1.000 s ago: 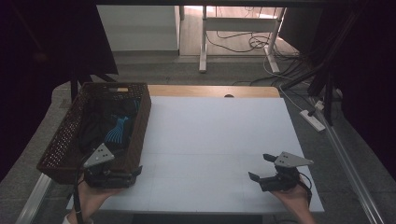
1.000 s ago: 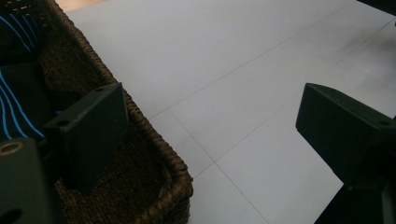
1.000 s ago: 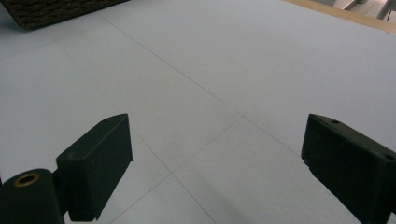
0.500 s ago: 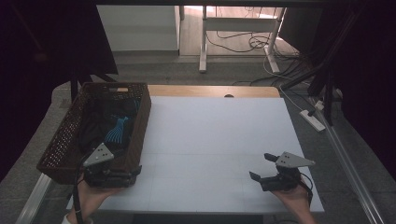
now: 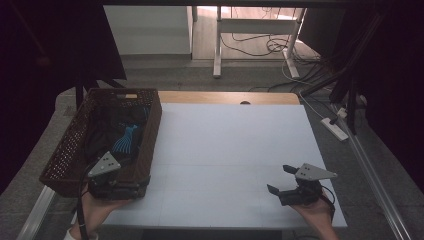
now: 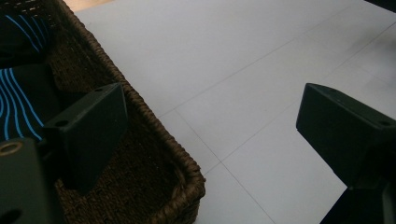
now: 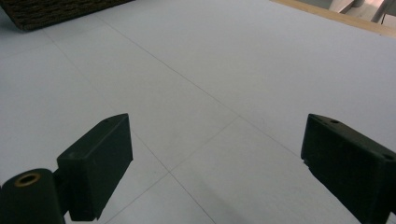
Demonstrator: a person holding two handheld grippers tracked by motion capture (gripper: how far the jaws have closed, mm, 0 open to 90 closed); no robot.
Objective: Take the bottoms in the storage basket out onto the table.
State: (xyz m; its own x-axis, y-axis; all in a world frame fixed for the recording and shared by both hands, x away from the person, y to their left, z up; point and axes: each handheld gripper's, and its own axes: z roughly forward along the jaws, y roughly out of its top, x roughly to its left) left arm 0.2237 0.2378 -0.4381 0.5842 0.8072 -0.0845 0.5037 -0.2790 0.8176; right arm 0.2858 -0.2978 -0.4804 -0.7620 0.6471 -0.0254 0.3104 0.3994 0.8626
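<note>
Both hand-held grippers, left (image 5: 117, 186) and right (image 5: 281, 180), spread wide; basket (image 5: 150, 130) cloth (image 5: 125, 142) bears no readable writing.

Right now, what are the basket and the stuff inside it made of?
Basket: looks like woven wicker or rattan, dark brown and matte; the braided rim shows in the left gripper view. Contents: seemingly soft fabric, black with thin blue lines, lying in folds; the exact fibre is unclear.
</note>
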